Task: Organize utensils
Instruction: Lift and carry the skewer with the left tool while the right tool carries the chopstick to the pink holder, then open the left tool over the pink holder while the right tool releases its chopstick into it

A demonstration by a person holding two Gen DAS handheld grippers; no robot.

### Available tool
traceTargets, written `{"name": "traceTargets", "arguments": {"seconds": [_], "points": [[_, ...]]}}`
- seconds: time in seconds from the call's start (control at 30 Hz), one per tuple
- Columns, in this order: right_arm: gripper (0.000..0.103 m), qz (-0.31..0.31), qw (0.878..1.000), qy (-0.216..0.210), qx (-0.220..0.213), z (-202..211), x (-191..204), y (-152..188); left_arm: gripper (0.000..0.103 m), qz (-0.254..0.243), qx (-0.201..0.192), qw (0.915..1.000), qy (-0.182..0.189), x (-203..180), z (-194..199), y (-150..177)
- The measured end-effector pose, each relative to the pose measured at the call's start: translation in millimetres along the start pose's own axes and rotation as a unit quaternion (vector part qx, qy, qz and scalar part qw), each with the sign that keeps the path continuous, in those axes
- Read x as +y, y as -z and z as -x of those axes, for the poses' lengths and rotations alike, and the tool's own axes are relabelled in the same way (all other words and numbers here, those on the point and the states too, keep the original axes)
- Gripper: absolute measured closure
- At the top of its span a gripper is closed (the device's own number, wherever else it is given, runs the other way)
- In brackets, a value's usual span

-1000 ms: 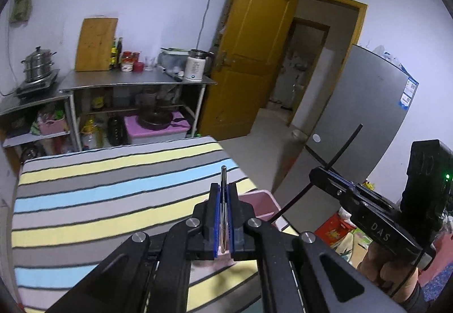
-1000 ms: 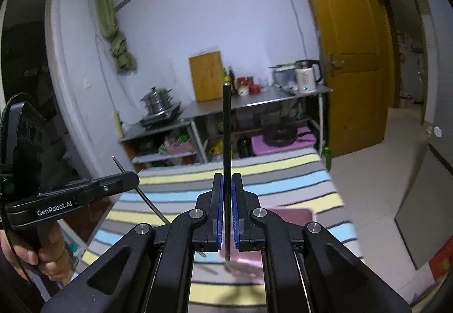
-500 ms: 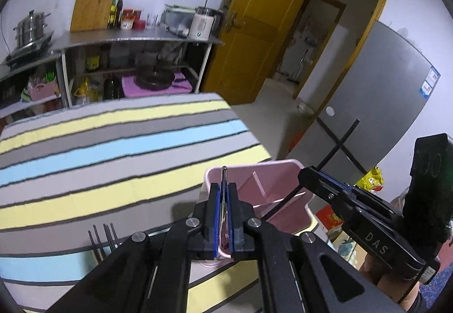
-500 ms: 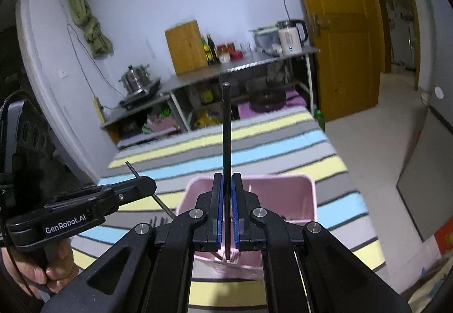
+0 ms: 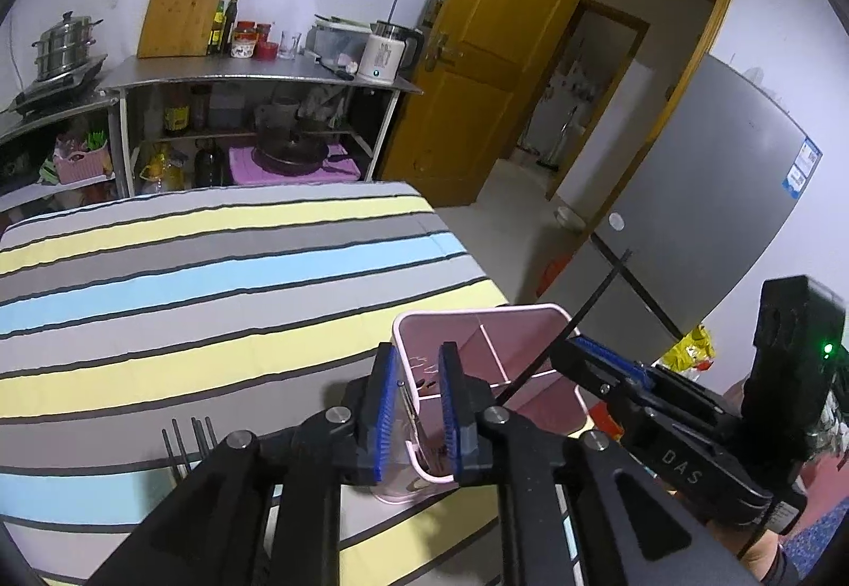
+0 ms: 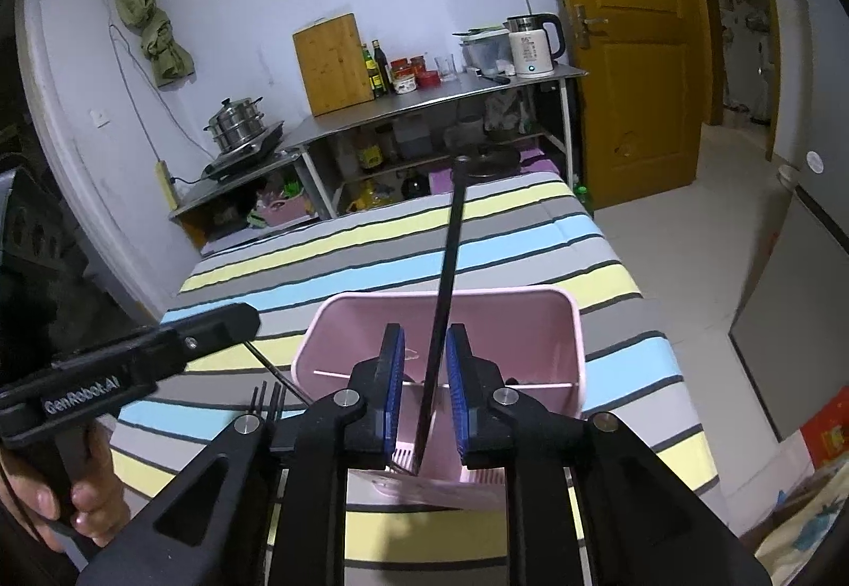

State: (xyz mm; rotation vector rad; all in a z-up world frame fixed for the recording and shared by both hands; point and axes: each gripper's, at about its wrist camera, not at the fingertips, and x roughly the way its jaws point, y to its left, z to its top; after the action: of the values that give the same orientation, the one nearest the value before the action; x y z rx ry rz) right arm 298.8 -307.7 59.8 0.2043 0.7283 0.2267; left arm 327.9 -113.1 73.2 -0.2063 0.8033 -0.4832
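A pink utensil holder (image 5: 522, 360) (image 6: 509, 321) with an inner divider stands on the striped table near its front right corner. My left gripper (image 5: 414, 405) is open over the holder's near rim, with a thin metal utensil (image 5: 408, 400) loose between its pads. My right gripper (image 6: 424, 392) is open over the holder; a long black utensil handle (image 6: 448, 268) stands free between its pads, lower end down in the holder. A black fork (image 5: 191, 435) (image 6: 268, 398) lies on the cloth left of the holder.
The striped cloth (image 5: 212, 278) covers the table. Behind it stands a metal shelf (image 5: 254, 77) with a cutting board, bottles and a kettle. A yellow door (image 5: 509, 55) and a grey fridge (image 5: 705, 215) are to the right.
Both grippers have opened and let go of their utensils, which now rest in the pink holder. Both views have tilted slightly further down over the holder.
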Motion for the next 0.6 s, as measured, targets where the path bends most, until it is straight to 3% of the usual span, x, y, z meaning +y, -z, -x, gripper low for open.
{"name": "traceTargets", "arguments": {"seconds": [0.2,0.6], "points": [[0.079,0.013,1.000,0.004,-0.015,17,5,3,0.087,-0.004,-0.021,0.9998,0.000,-5,26,0],[0.078,0.034,0.998,0.001,-0.051,64,23,18,0.086,-0.008,-0.062,0.9980,-0.009,-4,89,27]]}}
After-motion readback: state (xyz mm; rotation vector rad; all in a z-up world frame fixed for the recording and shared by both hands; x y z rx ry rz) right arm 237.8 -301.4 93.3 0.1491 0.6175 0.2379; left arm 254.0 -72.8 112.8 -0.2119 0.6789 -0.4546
